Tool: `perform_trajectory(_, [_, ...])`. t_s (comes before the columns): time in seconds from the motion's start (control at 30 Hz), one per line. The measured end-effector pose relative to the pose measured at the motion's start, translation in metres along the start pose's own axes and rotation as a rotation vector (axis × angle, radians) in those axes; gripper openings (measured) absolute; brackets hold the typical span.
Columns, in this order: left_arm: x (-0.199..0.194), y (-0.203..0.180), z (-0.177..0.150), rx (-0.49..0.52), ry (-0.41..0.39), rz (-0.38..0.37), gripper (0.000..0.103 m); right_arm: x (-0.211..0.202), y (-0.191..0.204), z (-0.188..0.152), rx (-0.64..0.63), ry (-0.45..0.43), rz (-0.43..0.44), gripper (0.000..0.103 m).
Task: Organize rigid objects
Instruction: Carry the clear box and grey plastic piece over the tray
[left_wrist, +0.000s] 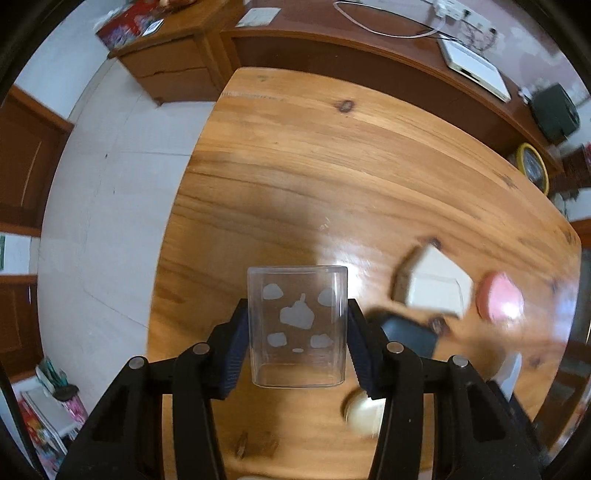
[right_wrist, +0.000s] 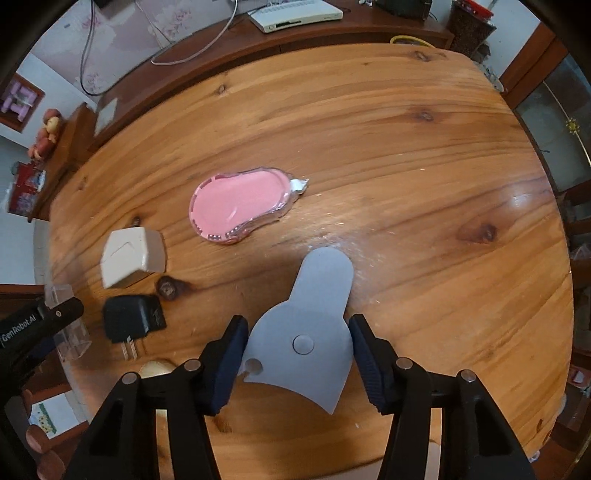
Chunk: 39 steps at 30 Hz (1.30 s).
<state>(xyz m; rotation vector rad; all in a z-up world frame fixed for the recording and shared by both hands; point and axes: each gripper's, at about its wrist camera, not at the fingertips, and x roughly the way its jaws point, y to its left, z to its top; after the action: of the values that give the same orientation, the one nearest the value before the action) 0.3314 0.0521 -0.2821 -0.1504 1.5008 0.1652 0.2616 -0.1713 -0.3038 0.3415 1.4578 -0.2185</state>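
Note:
My left gripper (left_wrist: 297, 328) is shut on a clear plastic box (left_wrist: 297, 325) with grey printed shapes, held over the wooden table (left_wrist: 332, 166). My right gripper (right_wrist: 297, 347) is shut on a flat grey scraper-shaped piece (right_wrist: 306, 332) above the table. On the table lie a pink correction-tape dispenser (right_wrist: 240, 201), a white charger block (right_wrist: 131, 254) and a black plug adapter (right_wrist: 131, 321). They also show in the left wrist view: the pink dispenser (left_wrist: 498, 299), the white block (left_wrist: 434, 286) and the black adapter (left_wrist: 408, 334). The left gripper and its clear box (right_wrist: 68, 325) show at the right wrist view's left edge.
A round cream object (left_wrist: 364, 411) lies on the table near the left gripper. A dark wooden desk (right_wrist: 258, 44) with a white router (right_wrist: 295, 14) and cables stands behind the table. The table's left edge (left_wrist: 173, 236) drops to a white floor.

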Motion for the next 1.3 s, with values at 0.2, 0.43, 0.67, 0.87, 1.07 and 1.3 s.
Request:
perform_trajectory(0.2, [-0.049,-0.007,-0.030,0.105,-0.024,-0.046,0.052,-0.043,-0.019,-0.021,-0.020,-0.061,0.086,0.057])
perform_trajectory(0.43, [-0.100,-0.016,-0.075,0.197,-0.052,-0.110,0.052,-0.108,-0.027,-0.056,-0.113,-0.152,0.212,0.057])
perform_trajectory(0.67, [-0.142,-0.017,-0.143,0.276,-0.119,-0.129,0.053,-0.163,-0.043,-0.115,-0.307,-0.234,0.258,0.057])
perform_trajectory(0.87, [-0.152,-0.017,-0.190,0.311,-0.167,-0.119,0.053,-0.179,-0.059,-0.167,-0.475,-0.260,0.238,0.057])
perform_trajectory(1.07, [-0.158,-0.019,-0.227,0.326,-0.225,-0.104,0.053,-0.183,-0.072,-0.207,-0.570,-0.292,0.207,0.053])
perform_trajectory(1.3, [-0.144,-0.026,-0.257,0.354,-0.237,-0.093,0.053,-0.164,-0.076,-0.228,-0.628,-0.237,0.216,0.005])
